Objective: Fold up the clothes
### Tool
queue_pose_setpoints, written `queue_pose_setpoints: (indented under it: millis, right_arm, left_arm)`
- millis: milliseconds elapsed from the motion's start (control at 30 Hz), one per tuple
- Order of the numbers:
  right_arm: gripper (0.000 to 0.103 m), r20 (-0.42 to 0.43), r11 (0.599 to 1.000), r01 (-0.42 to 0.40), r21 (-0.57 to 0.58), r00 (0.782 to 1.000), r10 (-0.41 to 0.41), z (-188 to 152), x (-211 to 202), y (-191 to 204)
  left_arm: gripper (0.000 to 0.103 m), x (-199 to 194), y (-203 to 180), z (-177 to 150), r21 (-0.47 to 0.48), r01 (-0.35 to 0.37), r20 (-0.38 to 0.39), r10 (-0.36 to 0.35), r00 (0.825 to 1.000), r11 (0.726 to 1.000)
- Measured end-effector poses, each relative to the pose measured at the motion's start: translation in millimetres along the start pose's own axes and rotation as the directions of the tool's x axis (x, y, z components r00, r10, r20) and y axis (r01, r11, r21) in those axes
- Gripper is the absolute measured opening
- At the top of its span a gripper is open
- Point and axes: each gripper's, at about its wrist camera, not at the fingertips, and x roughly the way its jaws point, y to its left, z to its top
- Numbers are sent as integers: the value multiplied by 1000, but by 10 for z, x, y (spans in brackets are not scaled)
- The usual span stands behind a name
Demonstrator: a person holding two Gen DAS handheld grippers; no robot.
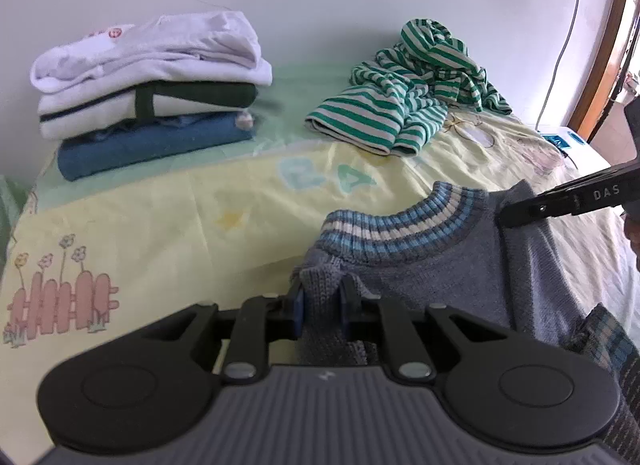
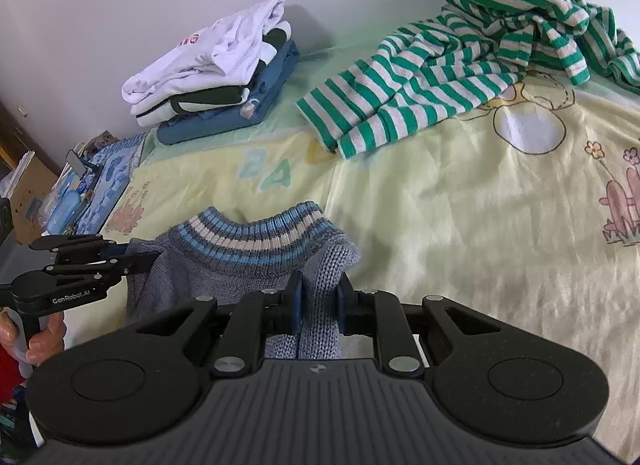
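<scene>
A grey-blue knit sweater [image 1: 432, 265] with a blue and cream striped collar [image 1: 400, 229] is held up over the bed by its two shoulders. My left gripper [image 1: 322, 293] is shut on a fold of knit at one shoulder. In the same view my right gripper [image 1: 510, 219] comes in from the right and pinches the other shoulder. The right wrist view shows the right gripper [image 2: 320, 293] shut on a bunched fold of the sweater [image 2: 224, 277]. The left gripper [image 2: 140, 257] clamps the far shoulder there, with a hand [image 2: 44, 341] on its handle.
A stack of folded clothes [image 1: 152, 93] sits at the back left by the wall. A crumpled green-striped garment [image 1: 412, 85] lies at the back right. The bed has a pale yellow printed sheet [image 1: 160, 225]. Clutter [image 2: 80, 193] lies beyond the bed's left edge.
</scene>
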Motion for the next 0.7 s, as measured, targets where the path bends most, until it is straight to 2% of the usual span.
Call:
queue_pose_setpoints:
  millis: [233, 467, 700]
  right_arm:
    - [17, 45, 999, -2, -41, 999, 4, -41, -115, 81]
    - [17, 95, 998, -24, -66, 995, 30, -94, -238, 143]
    - [17, 117, 996, -19, -92, 993, 30, -138, -306, 193]
  left_arm:
    - [12, -137, -147, 22, 61, -43, 34, 41, 999, 997]
    - [12, -294, -152, -27, 28, -53, 70, 51, 996, 998]
    - [12, -311, -259, -41, 58, -91, 51, 88, 995, 994]
